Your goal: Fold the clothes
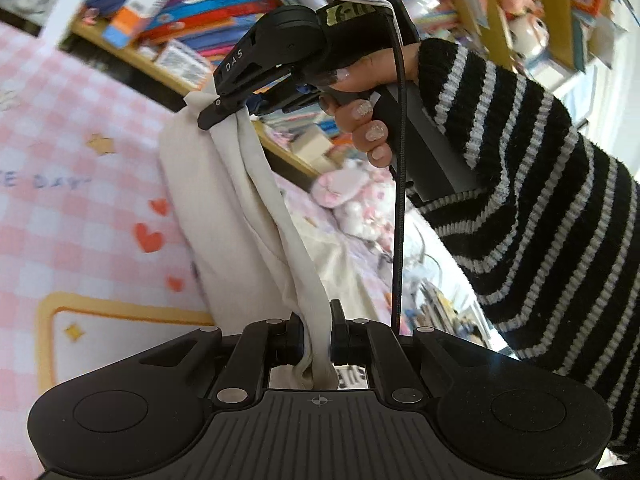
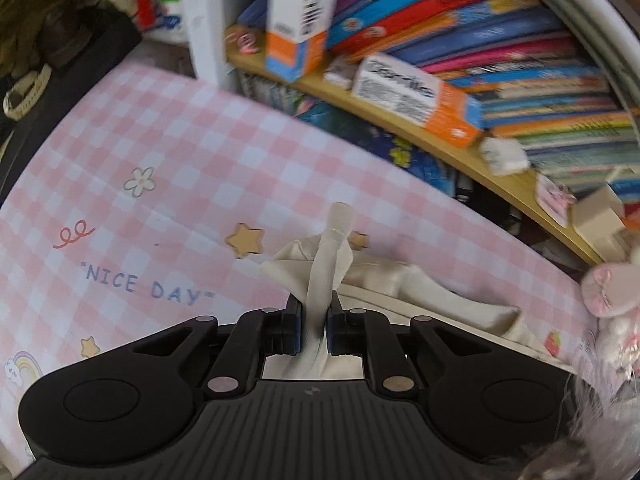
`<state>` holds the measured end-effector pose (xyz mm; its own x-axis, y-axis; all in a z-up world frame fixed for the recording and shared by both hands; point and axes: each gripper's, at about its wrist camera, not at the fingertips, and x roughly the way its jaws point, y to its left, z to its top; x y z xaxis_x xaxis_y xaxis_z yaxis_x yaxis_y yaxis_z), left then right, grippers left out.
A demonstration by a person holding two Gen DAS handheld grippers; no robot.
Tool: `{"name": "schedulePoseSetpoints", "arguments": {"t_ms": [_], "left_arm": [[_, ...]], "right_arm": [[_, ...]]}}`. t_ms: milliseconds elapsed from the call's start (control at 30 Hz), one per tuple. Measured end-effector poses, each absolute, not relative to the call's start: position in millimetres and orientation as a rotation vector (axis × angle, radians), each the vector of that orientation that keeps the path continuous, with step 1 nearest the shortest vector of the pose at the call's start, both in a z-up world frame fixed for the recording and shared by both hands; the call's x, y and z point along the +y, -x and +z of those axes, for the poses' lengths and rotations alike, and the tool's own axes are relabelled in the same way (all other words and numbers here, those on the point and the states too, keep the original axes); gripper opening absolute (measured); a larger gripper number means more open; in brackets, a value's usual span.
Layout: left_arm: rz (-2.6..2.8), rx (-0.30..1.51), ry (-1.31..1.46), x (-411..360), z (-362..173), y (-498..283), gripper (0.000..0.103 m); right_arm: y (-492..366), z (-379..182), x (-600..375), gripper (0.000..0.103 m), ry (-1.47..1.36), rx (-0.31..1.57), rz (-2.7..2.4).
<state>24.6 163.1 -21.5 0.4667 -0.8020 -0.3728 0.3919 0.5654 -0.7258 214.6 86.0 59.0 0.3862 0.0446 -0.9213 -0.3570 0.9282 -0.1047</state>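
Note:
A cream garment [image 1: 224, 216] hangs lifted above the pink checked cloth [image 1: 80, 128]. My left gripper [image 1: 318, 328] is shut on a bunched strip of it at the bottom middle of the left wrist view. The same view shows my right gripper [image 1: 218, 110] higher up, shut on another edge of the garment, held by a hand in a black-and-white striped sleeve [image 1: 540, 184]. In the right wrist view my right gripper [image 2: 316, 320] pinches a twisted band of the cream garment [image 2: 400, 280], whose remainder trails down onto the pink checked cloth [image 2: 180, 152].
A wooden shelf [image 2: 420, 136] packed with books and boxes runs along the far edge of the cloth. A pink plush toy [image 2: 612, 300] lies at the right end. A dark bag [image 2: 48, 92] sits at the left corner.

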Motion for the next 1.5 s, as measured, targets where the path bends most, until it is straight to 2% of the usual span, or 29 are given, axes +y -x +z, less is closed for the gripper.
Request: {"name": "schedulePoseSetpoints", "arguments": {"t_ms": [533,1033,1100,1167,1200,1267,1500], "left_arm": [[-0.828,0.757,0.489,24.2,13.4,-13.2,0.008],[-0.71,0.88,0.351,-103.3,10.3,-11.5,0.009],[-0.708,0.918,0.335,-116.7,5.7,-11.2,0.016],[-0.733,0.96,0.333,-128.1,0.0,-8.7,0.037],[-0.755,0.98,0.341,-131.2,-2.6,-6.8,0.039],[-0.769,0.999,0.338,-129.1,-6.0,-0.9,0.04],[-0.526,1.006,0.38,-65.4,-15.6,6.1,0.044]], "right_arm": [[-170.0,67.8,-108.1,0.011,0.203,0.995,0.328],[-169.7,40.3,-256.9,0.011,0.045,0.958,0.44],[-169.2,27.3,-278.0,0.011,-0.004,0.979,0.42],[-168.3,10.9,-297.6,0.014,-0.058,1.005,0.374],[-166.1,0.0,-308.9,0.024,-0.08,1.027,0.329],[-158.6,-17.4,-326.0,0.039,-0.109,1.076,0.271],[-98.4,-42.5,-368.0,0.039,-0.223,1.154,0.281]]}}
